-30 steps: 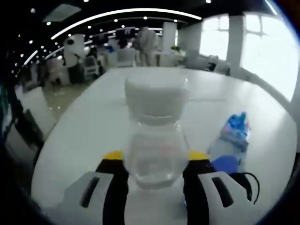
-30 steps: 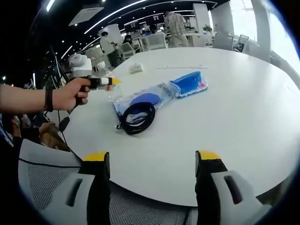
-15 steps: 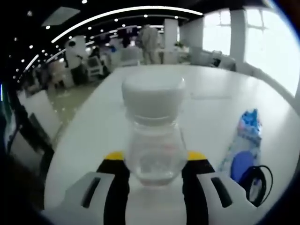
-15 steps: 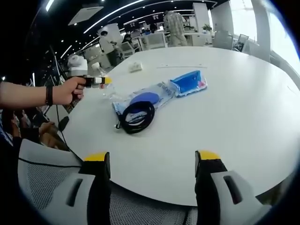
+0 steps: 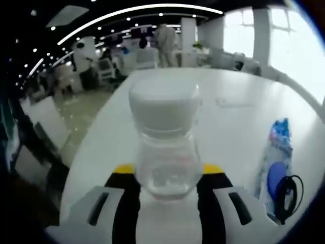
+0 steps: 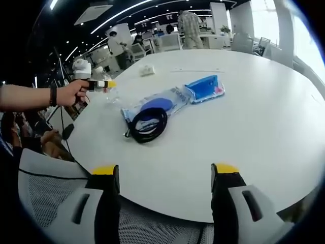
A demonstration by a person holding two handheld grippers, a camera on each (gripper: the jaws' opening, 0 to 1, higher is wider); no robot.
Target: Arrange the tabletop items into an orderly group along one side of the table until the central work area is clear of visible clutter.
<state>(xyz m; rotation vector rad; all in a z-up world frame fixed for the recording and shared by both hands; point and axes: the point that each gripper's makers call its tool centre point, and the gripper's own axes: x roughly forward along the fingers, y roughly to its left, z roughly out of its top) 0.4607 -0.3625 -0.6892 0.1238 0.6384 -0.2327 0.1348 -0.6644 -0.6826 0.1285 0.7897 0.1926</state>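
Note:
A clear jar (image 5: 163, 157) with a white lid (image 5: 163, 107) stands upright between the yellow-tipped jaws of my left gripper (image 5: 163, 170), which is shut on it. Seen in the right gripper view, that left gripper (image 6: 100, 85) is held by a hand near the table's far left edge. A clear bag with a blue item (image 6: 155, 105), a coiled black cable (image 6: 147, 124) and a blue pouch (image 6: 204, 88) lie together mid-table. My right gripper (image 6: 165, 173) is open above the table's near edge, with nothing between its jaws.
A small white object (image 6: 147, 71) lies farther back on the round white table (image 6: 264, 117). A grey mesh chair (image 6: 45, 188) sits under the near edge. Beyond the table, people and office furniture fill the room. In the left gripper view the bag (image 5: 273, 175) and cable (image 5: 289, 190) lie at right.
The left gripper has carried the jar away from the bag and cable toward the table's left edge. The right gripper has stayed still.

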